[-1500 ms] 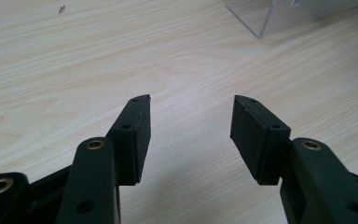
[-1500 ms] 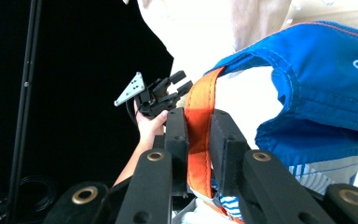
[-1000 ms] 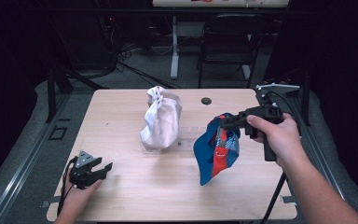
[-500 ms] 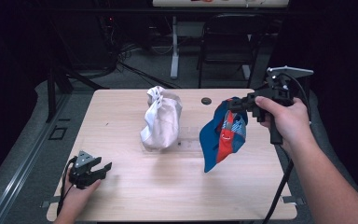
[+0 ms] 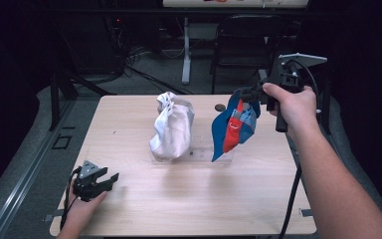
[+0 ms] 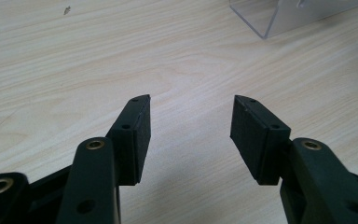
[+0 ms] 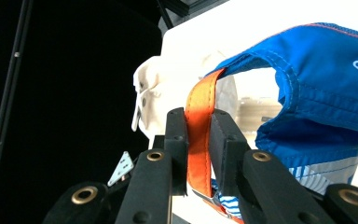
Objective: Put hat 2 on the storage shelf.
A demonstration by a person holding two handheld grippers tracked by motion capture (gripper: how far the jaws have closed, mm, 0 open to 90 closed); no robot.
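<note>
A blue cap (image 5: pixel 234 127) with an orange strap (image 7: pixel 196 135) hangs above the table's right half, lifted off the wood. My right gripper (image 5: pixel 246 93) is shut on that strap, pads (image 7: pixel 177 140) pressing it from both sides, and the cap's blue cloth (image 7: pixel 326 88) drapes to the right of the jaws. A white cap (image 5: pixel 173 127) leans on a clear plastic stand (image 5: pixel 199 154) mid-table; it also shows pale behind the strap (image 7: pixel 154 93). My left gripper (image 5: pixel 108 180) rests near the front left corner, open with bare wood between its fingers (image 6: pixel 133 135).
A small dark disc (image 5: pixel 220 107) lies near the table's far edge. The clear stand's corner (image 6: pixel 279 18) sits ahead of the left gripper. A chair (image 5: pixel 243 45) and a stand's pole (image 5: pixel 186 50) are on the floor beyond the table (image 5: pixel 129 119).
My right gripper has carried the blue cap up and toward the far right, off the tabletop. The left gripper has stayed where it was.
</note>
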